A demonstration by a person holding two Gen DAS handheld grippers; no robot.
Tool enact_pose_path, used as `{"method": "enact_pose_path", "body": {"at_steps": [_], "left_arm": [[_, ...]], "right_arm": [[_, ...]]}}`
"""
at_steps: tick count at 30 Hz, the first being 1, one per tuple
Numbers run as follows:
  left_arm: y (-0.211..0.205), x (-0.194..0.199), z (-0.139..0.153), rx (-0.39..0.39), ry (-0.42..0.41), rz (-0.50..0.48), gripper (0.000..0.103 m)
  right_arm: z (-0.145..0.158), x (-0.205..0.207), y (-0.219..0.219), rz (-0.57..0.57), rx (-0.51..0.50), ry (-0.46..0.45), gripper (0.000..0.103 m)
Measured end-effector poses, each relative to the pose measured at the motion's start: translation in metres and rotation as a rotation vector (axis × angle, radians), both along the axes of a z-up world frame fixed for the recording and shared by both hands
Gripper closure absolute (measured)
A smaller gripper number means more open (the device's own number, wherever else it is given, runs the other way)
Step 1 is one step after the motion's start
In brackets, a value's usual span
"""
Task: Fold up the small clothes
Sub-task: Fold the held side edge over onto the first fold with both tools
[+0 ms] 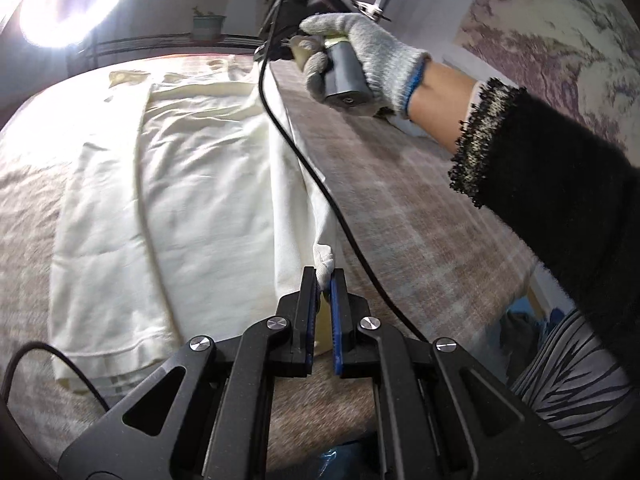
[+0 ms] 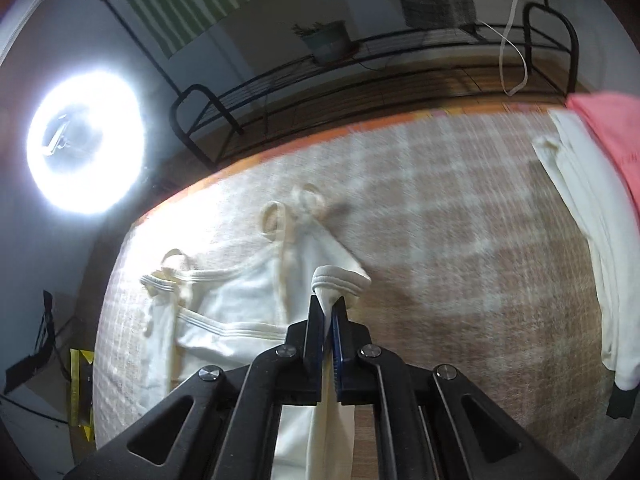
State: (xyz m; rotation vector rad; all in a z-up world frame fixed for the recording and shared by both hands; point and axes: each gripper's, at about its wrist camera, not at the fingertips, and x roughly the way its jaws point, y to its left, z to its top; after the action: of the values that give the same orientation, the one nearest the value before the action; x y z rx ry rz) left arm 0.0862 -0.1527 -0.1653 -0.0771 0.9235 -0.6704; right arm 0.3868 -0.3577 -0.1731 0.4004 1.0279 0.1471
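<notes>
While pinched: soft cream garment, both tools.

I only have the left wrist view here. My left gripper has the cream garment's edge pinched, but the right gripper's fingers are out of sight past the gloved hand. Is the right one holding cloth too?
Observer: Yes. In the right wrist view the right gripper is shut on a ribbed edge of the cream garment.
Operator: Anything else lying on the bed over there?
Observer: A second white garment lies at the right side, with a pink cloth overlapping its top.
Operator: And past the bed?
Observer: A black metal rack with a potted plant on it.
</notes>
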Motion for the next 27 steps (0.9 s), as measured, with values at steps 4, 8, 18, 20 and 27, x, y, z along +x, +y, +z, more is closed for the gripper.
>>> {"method": "enact_pose_path", "body": {"at_steps": [4, 8, 18, 20, 27], "left_arm": [[0.021, 0.002, -0.004, -0.013, 0.028, 0.048, 0.099], [0.035, 0.005, -0.016, -0.035, 0.096, 0.089, 0.099], [0.037, 0.007, -0.029, -0.012, 0.138, 0.128, 0.099], [0.036, 0.006, -0.030, 0.003, 0.128, 0.135, 0.099], [0.041, 0.006, -0.027, 0.056, 0.129, 0.132, 0.096]], "right_arm": [[0.015, 0.005, 0.028, 0.031, -0.001, -0.031, 0.102], [0.017, 0.011, 0.063, 0.085, -0.037, -0.042, 0.102], [-0.022, 0.025, 0.129, 0.202, -0.162, 0.014, 0.102], [-0.027, 0.026, 0.133, 0.214, -0.174, 0.016, 0.102], [-0.026, 0.021, 0.131, 0.229, -0.131, 0.013, 0.079]]}}
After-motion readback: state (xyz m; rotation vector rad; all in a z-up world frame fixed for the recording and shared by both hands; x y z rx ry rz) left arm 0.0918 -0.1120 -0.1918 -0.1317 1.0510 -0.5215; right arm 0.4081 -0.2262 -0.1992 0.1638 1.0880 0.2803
